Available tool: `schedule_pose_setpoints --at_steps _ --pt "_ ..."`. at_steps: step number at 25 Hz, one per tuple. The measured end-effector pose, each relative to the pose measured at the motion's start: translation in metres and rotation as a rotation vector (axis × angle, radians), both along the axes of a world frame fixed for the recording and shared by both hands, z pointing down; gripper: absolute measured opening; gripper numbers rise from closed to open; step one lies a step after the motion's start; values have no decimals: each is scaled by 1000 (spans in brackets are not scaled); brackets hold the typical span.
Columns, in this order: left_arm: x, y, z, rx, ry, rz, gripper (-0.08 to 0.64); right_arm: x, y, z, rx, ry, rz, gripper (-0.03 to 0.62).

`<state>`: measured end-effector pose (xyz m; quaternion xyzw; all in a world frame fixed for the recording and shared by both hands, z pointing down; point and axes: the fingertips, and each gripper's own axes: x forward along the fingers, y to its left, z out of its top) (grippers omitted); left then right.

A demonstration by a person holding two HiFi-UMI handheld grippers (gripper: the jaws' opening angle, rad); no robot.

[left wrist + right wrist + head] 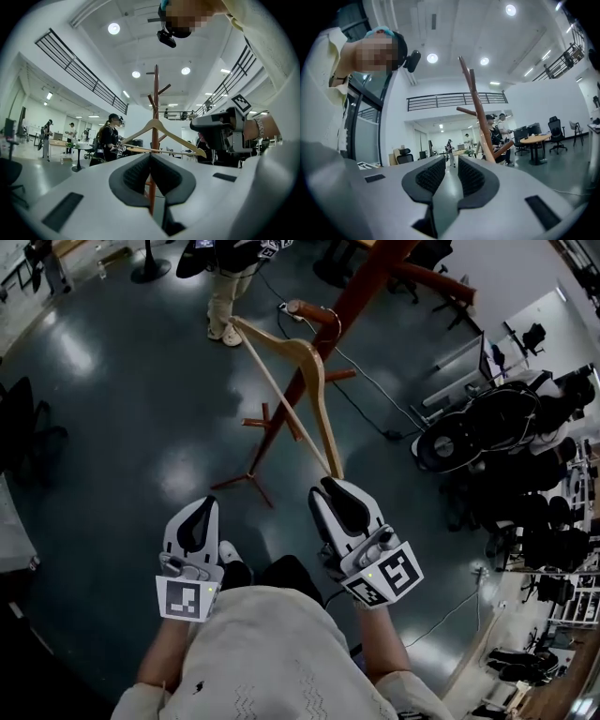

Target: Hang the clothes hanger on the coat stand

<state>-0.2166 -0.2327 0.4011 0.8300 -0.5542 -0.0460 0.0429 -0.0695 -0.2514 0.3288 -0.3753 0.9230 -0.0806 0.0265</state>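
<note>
My left gripper [199, 514] is low at my left side, its jaws drawn together at the tips with nothing gripped; in the left gripper view only a sliver of the coat stand [370, 277] shows through the slit lower down between the pads. My right gripper [333, 495] is beside it and a little further forward, and the right gripper view shows its jaws narrowly apart, with bare floor [122, 427] showing through the gap and nothing between them. The wooden clothes hanger [307, 352] is up at the coat stand, off the floor. In the head view its hook [336, 324] curls just beside a round-ended peg [305, 309] of the stand, though I cannot tell whether the hook bears on that peg. From there one arm and the cross bar run down toward me, and the near end lies right at the tip of my right jaws. In the right gripper view that pale end stands just to the right of the jaws, not inside them. From the left gripper view the hanger sits roughly level in front of the stand's pole. The stand is reddish-brown, with splayed feet on the dark, shiny floor. Another person [225, 296] stands beyond the stand, and black office chairs [487, 427] crowd the right side of the room.
</note>
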Motion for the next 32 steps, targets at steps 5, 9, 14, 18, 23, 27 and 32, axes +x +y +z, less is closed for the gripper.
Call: schedule_pose_setpoints --at_steps 5,9,14,18,23,27,32 --pt "6 7 -4 4 -13 -13 12 -30 17 25 -38 -13 -86 95" --pt "11 14 -13 20 -29 -12 12 -44 28 39 -74 -27 -130 72" --pt "11 18 -15 21 -59 -14 12 -54 36 51 -92 -54 -171 49" --pt "12 22 -17 20 -59 -10 12 -62 45 59 -110 -72 -195 32" --pt "14 24 -15 14 -56 -8 12 -66 49 67 -120 -35 -201 29" --pt "12 20 -14 13 -47 -12 12 -64 45 66 -110 -31 -191 29" --pt "17 18 -12 9 -36 1 12 -63 48 65 -100 -25 -183 26"
